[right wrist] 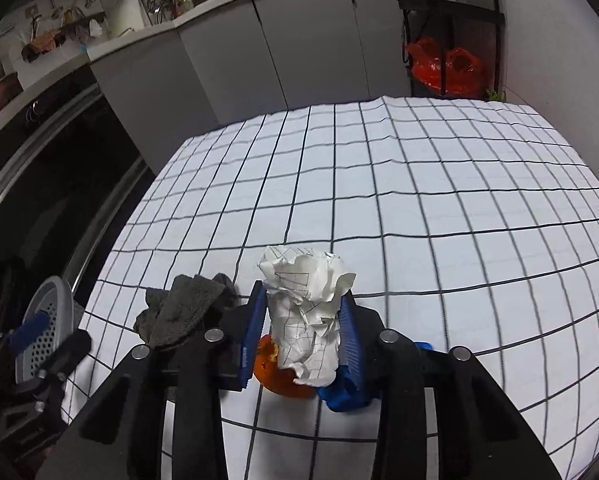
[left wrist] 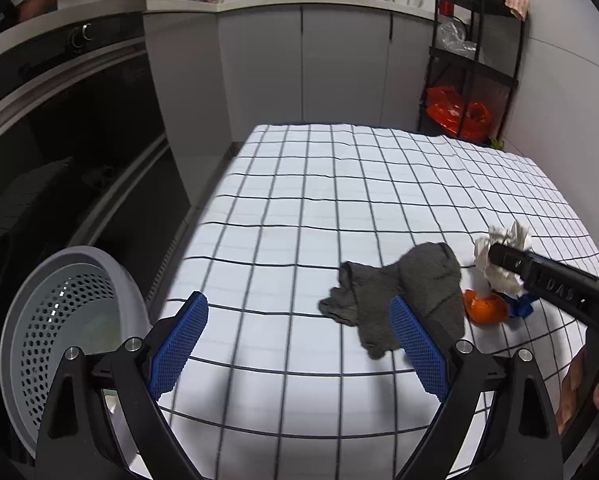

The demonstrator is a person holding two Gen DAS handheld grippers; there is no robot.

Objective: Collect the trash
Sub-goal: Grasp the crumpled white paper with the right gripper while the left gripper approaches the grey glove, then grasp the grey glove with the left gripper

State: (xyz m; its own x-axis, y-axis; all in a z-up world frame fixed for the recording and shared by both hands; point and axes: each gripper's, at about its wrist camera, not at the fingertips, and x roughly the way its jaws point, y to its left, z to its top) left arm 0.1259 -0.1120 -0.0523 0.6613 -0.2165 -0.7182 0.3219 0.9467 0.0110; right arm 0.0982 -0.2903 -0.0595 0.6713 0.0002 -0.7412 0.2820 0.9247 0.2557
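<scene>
Crumpled white paper [right wrist: 305, 316] sits clamped between the blue fingers [right wrist: 255, 336] of the right gripper [right wrist: 303, 340], sticking out past their tips. Just under those fingers lie an orange peel [right wrist: 277, 376] and a blue scrap [right wrist: 341, 394] on the checked cloth of the desk [right wrist: 419, 208]. Left of the fingers a grey rag [right wrist: 187, 308] lies bunched. The left gripper [left wrist: 299, 344] has its fingers wide apart and bare, the rag beyond its right finger, a grey perforated basket [left wrist: 59, 320] off to their left.
</scene>
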